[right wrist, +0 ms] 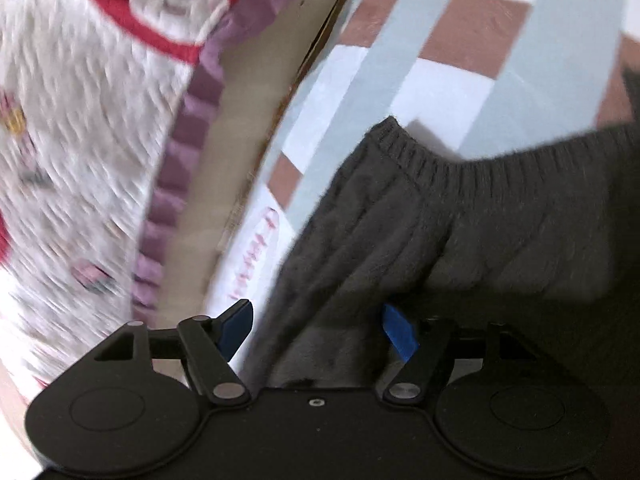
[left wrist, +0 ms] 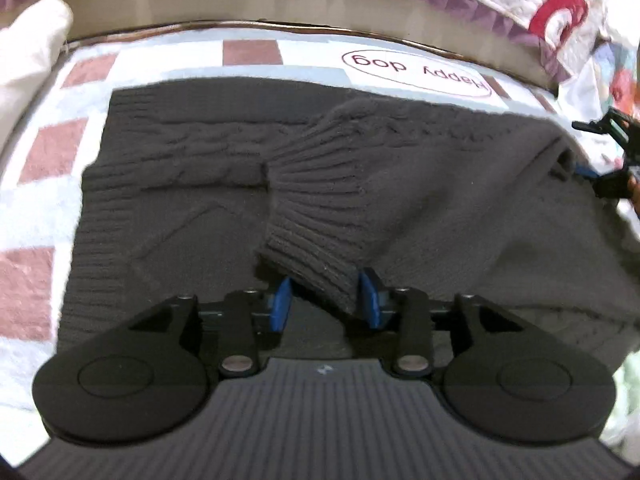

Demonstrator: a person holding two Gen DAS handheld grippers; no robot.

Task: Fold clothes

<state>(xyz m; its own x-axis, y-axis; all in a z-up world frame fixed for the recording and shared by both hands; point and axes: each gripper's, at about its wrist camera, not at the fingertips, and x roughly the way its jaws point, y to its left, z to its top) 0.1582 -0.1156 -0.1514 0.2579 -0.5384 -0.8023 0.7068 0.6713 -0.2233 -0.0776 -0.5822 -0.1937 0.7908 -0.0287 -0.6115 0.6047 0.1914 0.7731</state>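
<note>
A dark grey cable-knit sweater [left wrist: 180,184] lies flat on a pink, white and pale blue checked blanket [left wrist: 52,152]. One sleeve is folded across the body, and its ribbed cuff [left wrist: 316,216] ends between the blue pads of my left gripper [left wrist: 326,300]. The pads stand apart, and the left one is off the cuff. In the right wrist view my right gripper [right wrist: 318,328] stands wide open over the sweater's [right wrist: 400,220] ribbed edge, with knit fabric lying loose between the fingers. That gripper also shows at the right edge of the left wrist view.
The blanket carries a "Happy dog" label [left wrist: 416,72] near its far edge. Beyond it runs a beige ledge [left wrist: 240,0], then a white quilted cover with a purple frill [right wrist: 188,128] and a red print. A white cloth [left wrist: 32,52] sits at the far left.
</note>
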